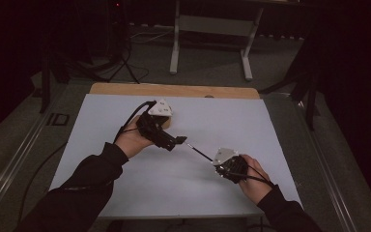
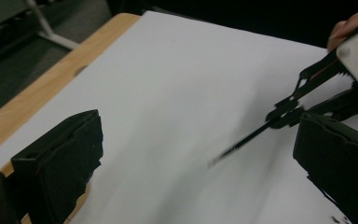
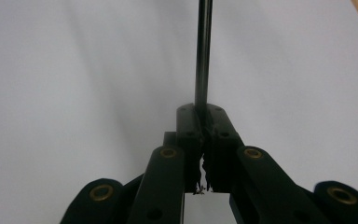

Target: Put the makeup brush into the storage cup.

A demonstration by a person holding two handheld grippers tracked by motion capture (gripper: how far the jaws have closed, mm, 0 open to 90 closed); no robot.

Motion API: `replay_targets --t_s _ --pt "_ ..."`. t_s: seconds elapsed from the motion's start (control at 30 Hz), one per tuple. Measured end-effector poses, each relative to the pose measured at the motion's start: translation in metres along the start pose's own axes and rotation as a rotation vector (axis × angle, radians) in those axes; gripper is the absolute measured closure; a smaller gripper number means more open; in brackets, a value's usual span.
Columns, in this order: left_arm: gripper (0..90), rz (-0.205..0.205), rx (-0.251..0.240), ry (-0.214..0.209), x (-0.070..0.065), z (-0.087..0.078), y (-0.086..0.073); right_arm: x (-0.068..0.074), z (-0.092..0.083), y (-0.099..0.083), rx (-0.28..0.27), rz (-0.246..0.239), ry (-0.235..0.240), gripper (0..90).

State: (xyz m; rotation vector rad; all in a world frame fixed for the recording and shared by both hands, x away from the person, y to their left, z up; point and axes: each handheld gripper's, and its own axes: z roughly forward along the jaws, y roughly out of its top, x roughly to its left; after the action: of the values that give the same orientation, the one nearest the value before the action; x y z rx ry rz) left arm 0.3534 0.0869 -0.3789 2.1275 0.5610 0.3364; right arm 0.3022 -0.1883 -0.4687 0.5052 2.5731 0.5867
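Observation:
A thin black rod (image 1: pixel 199 152) sticks out of my right gripper (image 1: pixel 212 159), whose jaws are shut on its near end; it points up-left over the white sheet (image 1: pixel 125 183). The right gripper view has the rod (image 3: pixel 203 51) running straight ahead from the closed fingertips (image 3: pixel 203 116). My left gripper (image 1: pixel 176 141) hovers just left of the rod's free tip, jaws wide apart with nothing between them. In the left gripper view the open jaws (image 2: pixel 198 158) frame the blurred rod (image 2: pixel 247 139) and the right gripper (image 2: pixel 284 114) farther off.
The white sheet lies on a wooden tabletop whose bare strip (image 1: pixel 174 90) shows at the far edge. A white stand (image 1: pixel 212 24) and a dark tripod (image 1: pixel 121 53) are on the floor behind. Metal rails (image 1: pixel 14 159) run along both sides of the table.

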Motion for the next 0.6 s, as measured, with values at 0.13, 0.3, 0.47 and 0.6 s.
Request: replay_targets --t_s 0.13,0.3,0.47,0.6 --pt "1.6 -0.035 -0.02 0.02 0.002 -0.008 -0.007 -0.013 -0.005 -0.004 -0.085 0.163 0.034 85.8" --pt "1.6 -0.078 -0.02 0.002 0.004 -0.01 -0.016 -0.016 -0.01 -0.003 -0.146 0.242 0.079 85.8" --pt "1.5 -0.09 -0.034 0.003 -0.003 -0.007 -0.025 -0.017 -0.014 -0.001 -0.206 0.316 0.12 85.8" --pt "1.5 -0.101 -0.04 -0.022 -0.011 -0.002 -0.031 -0.02 -0.012 -0.001 -0.23 0.386 0.17 85.8"
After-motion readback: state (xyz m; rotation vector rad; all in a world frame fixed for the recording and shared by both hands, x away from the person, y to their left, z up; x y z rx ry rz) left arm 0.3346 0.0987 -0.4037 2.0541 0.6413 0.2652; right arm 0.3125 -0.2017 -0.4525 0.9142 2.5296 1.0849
